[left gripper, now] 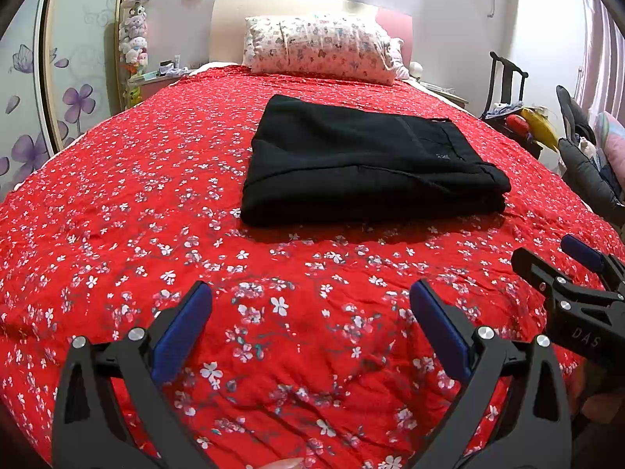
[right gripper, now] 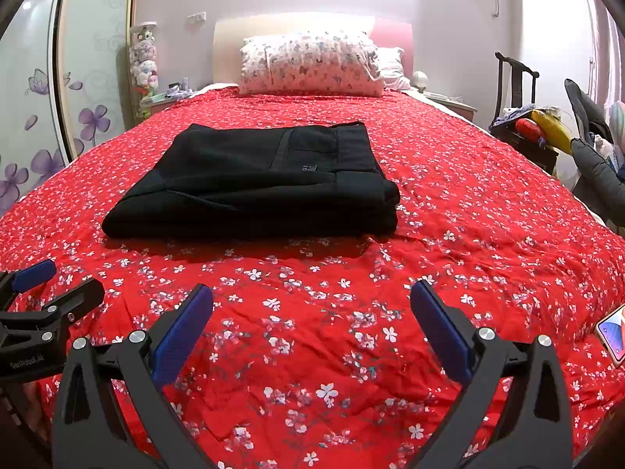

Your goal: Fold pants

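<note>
Pants (left gripper: 367,164) are lying folded on the bed (left gripper: 117,234), at 12 o'clock. Left gripper (left gripper: 310,312) and right gripper (right gripper: 311,312) are hovering, jaws wide, empty. Risk: re-grabbing one layer would be undoing the stack; phone (right gripper: 613,334) at 3 o'clock might get knocked.

A home bedroom. A bed (left gripper: 117,234) under a red flowered cover fills the room, a printed pillow (left gripper: 320,47) at its headboard end. Beside the bed's head stands a stack of plush toys (left gripper: 133,39); a flower-painted wardrobe door (left gripper: 74,90) flanks the same side.
</note>
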`<action>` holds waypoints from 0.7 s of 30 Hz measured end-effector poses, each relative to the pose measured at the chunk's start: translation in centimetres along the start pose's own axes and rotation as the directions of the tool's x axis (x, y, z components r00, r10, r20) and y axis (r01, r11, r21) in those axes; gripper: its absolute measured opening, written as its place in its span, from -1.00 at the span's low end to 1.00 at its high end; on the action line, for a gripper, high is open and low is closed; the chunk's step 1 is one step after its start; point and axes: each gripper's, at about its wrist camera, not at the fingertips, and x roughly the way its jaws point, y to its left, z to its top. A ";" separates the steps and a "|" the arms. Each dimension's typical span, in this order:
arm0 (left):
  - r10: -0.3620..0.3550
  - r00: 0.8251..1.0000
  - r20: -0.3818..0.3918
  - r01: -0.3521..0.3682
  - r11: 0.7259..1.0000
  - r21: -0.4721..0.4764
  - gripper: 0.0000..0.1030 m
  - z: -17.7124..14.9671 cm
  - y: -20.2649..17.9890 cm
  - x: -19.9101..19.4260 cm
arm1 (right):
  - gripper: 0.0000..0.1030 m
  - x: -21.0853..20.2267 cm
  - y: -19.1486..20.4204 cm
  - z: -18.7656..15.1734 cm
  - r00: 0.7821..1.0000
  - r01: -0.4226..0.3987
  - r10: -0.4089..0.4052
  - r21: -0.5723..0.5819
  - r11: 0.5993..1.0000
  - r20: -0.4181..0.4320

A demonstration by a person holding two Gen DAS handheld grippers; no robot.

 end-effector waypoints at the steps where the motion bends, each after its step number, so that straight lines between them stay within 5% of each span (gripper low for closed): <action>1: 0.000 1.000 0.000 0.000 1.000 0.000 0.96 0.0 0.0 0.0 | 0.97 0.0 0.0 0.0 1.000 0.000 0.000 0.000 1.000 0.000; 21: 0.029 1.000 -0.004 -0.029 1.000 -0.004 0.96 -0.4 0.2 0.2 | 0.97 0.0 0.0 -0.1 1.000 0.000 0.000 0.001 1.000 -0.001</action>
